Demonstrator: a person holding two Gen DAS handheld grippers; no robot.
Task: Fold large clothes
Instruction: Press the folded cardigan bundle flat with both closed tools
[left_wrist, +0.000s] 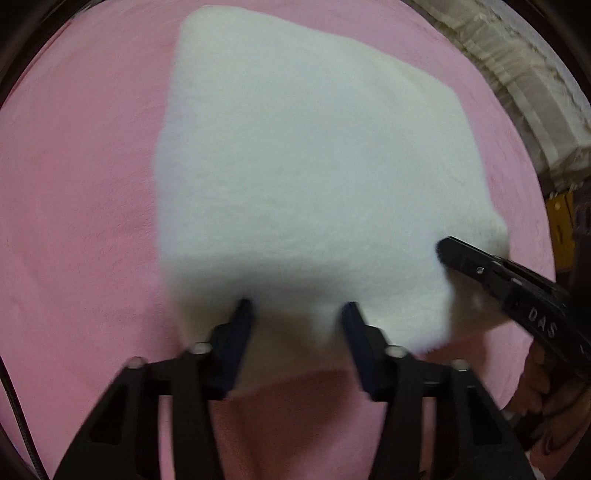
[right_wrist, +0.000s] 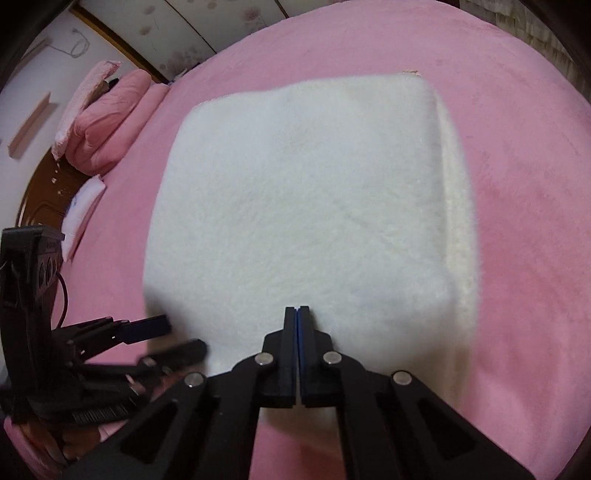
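Observation:
A white fluffy garment (left_wrist: 314, 166) lies folded into a thick square on the pink bed cover (left_wrist: 74, 184). My left gripper (left_wrist: 295, 314) points down at its near edge; a bulge of the white pile fills the whole gap between the two blue pads, which press into it. In the right wrist view the garment (right_wrist: 303, 192) fills the middle and the left gripper (right_wrist: 184, 336) sits at its near left corner. My right gripper (right_wrist: 297, 310) is shut, fingers flat together, its tip resting on top of the garment near the front edge. From the left wrist view the right gripper (left_wrist: 441, 247) touches the near right corner.
Pink pillows (right_wrist: 110, 110) and a white one (right_wrist: 83, 206) are stacked at the bed's far left by a dark wooden frame (right_wrist: 40, 192). Cream ruffled fabric (left_wrist: 517, 92) borders the bed at the upper right. A person's hand (left_wrist: 546, 398) holds the right gripper. Pink cover surrounds the garment.

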